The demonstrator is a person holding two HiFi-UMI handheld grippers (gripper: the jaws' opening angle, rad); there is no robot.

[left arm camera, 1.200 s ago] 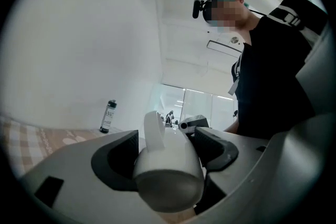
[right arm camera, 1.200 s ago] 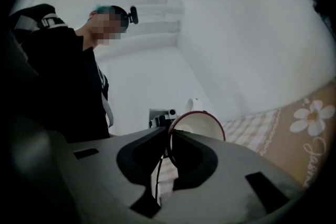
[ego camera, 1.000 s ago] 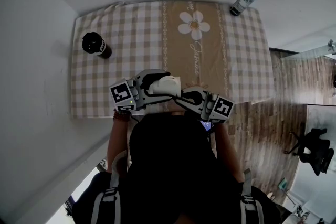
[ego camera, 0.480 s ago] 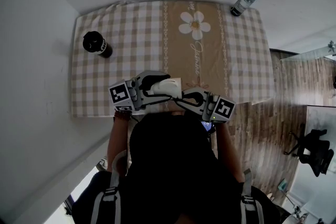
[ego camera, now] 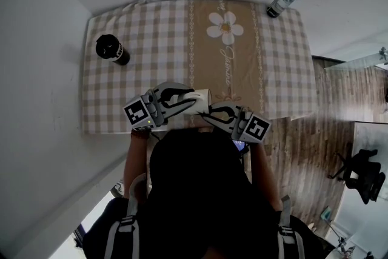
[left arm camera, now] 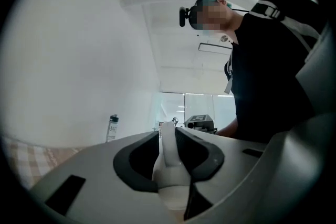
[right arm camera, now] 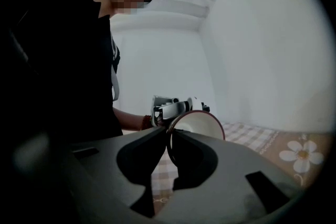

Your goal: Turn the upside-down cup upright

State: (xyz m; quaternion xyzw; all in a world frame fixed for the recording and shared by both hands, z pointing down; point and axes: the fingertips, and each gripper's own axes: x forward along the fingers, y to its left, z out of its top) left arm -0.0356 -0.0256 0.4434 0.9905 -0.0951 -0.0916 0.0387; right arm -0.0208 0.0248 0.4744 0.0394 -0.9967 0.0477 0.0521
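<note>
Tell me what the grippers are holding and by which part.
The cup: the right gripper pinches its rim, and the left gripper is closing its jaws on what looks like its white handle, which stands between them.

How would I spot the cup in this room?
Over the near edge of the checked tablecloth, a white cup is held up: the right gripper pinches its rim, and the left gripper is closing its jaws on it. The dark bottle and clear bottle stand untouched.

Only illegible cursive script (ego camera: pixel 226 62) on the tablecloth (ego camera: pixel 157 39)
</note>
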